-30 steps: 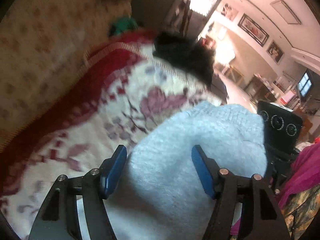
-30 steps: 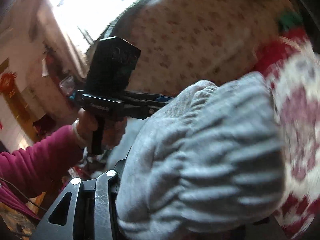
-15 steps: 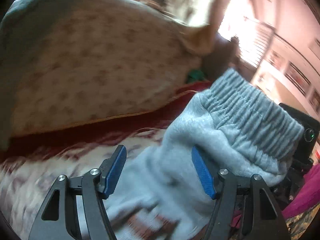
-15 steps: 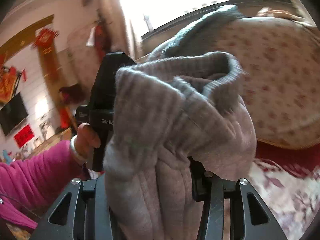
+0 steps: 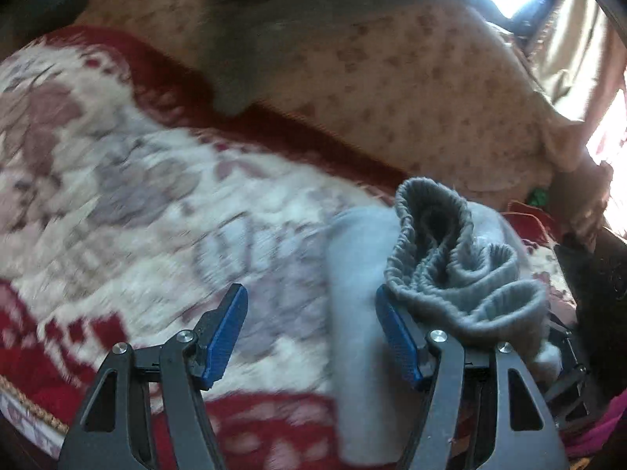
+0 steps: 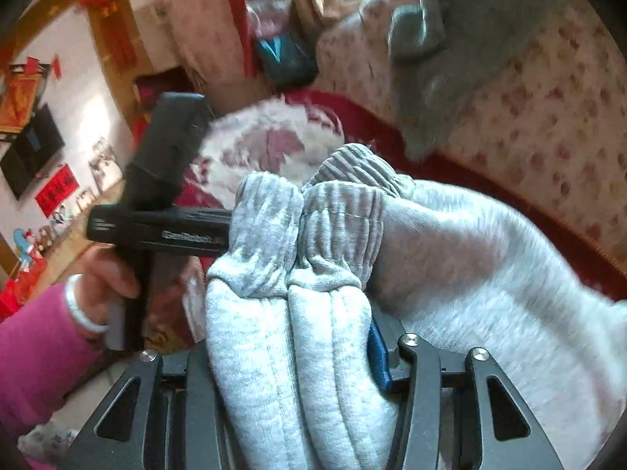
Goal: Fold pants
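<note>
Grey pants (image 6: 450,274) are being carried over the red-and-white floral blanket (image 5: 137,196), bunched, ribbed waistband (image 5: 462,266) uppermost. The right gripper (image 6: 298,352) is being kept clenched on a thick wad of the fabric; its jaws have just been opening slightly, the cloth lying packed between them, and only one blue pad (image 6: 378,356) is being shown. The left gripper (image 5: 313,333) is being held with jaws parted: a strip of grey cloth is hanging in the gap against the right-hand pad (image 5: 395,337), the other pad standing clear, so nothing is being pinched there. The left handle is being gripped by a hand (image 6: 113,270) in a pink sleeve (image 6: 35,352).

Step, as judged: the garment is being brought down for laying out; no fold is being made yet. Next move is calling for the waistband being spread flat on the blanket and a clean edge being taken by the left jaws.
</note>
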`<state>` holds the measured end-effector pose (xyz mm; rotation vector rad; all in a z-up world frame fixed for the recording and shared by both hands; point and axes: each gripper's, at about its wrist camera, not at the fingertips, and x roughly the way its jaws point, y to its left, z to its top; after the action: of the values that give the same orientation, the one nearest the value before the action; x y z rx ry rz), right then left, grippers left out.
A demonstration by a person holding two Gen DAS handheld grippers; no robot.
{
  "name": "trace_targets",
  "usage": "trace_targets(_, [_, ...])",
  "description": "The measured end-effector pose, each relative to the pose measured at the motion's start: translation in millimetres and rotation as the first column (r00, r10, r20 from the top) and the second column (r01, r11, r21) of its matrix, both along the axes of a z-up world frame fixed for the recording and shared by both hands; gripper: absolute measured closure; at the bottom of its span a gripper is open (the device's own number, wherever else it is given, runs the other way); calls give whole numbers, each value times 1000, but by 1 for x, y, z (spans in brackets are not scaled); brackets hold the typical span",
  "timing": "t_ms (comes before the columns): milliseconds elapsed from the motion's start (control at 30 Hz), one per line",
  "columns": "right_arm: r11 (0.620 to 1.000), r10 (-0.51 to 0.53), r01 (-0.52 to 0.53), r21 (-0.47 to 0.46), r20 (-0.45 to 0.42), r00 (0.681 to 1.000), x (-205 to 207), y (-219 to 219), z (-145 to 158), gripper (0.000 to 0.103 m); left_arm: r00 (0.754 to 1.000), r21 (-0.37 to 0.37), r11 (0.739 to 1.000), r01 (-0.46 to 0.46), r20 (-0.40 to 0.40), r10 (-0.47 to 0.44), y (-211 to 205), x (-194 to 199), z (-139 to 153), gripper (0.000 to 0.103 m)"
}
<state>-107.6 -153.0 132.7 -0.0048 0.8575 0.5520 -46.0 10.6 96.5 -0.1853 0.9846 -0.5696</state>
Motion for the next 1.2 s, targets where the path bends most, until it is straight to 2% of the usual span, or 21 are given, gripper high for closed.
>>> trace_targets(67, [999, 29, -30, -19, -25, 999, -2, 9, -1, 36, 1000, -14, 1000, -24, 0, 24, 13, -5, -1, 36])
trace_targets(100, [998, 59, -58, 19, -43, 997, -4, 10, 2, 19, 999, -22, 999, -35, 7, 36, 17, -7, 1, 36])
trace_targets(133, [992, 91, -83, 93, -79, 993, -7, 7, 9, 9, 999, -31, 999, -45, 12, 46, 21, -8, 5, 35])
trace_targets(233, [980, 102, -78, 185, -120, 988, -9, -7, 31, 8, 996, -86, 994, -70, 41, 74, 29, -19, 26, 34])
trace_targets(333, [977, 72, -57, 205, -66, 995, -27, -34, 57, 8, 993, -103, 993, -54, 101, 65, 29, -33, 49, 29])
trace_targets(467, [988, -32, 33, 153, -6, 999, -50, -76, 74, 8, 985, -115, 993, 21, 172, -1, 2, -59, 86, 26])
trace_targets(633, [987, -159, 159, 28, 13, 987, -68, -112, 56, 8, 971, -103, 986, 133, 212, -109, -48, -87, 108, 24])
trace_targets(700, [978, -202, 203, -40, 25, 979, -80, -123, 50, 8, 965, -92, 981, 169, 217, -146, -67, -95, 109, 23])
trace_targets(800, [966, -225, 230, -121, 54, 973, -93, -122, 36, 9, 956, -34, 978, 205, 219, -192, -98, -105, 101, 22])
trace_targets(933, [942, -226, 242, -231, 93, 970, -106, -114, 24, 9, 963, 19, 978, 206, 172, -206, -119, -109, 76, 22])
trace_targets(1067, [935, -202, 226, -273, 114, 973, -111, -102, 15, 9, 971, 81, 986, 146, 182, -158, -113, -119, 55, 22])
trace_targets(1200, [942, -223, 236, -238, 78, 972, -108, -103, 4, 9, 976, 75, 992, 101, 184, -114, -103, -125, 47, 22])
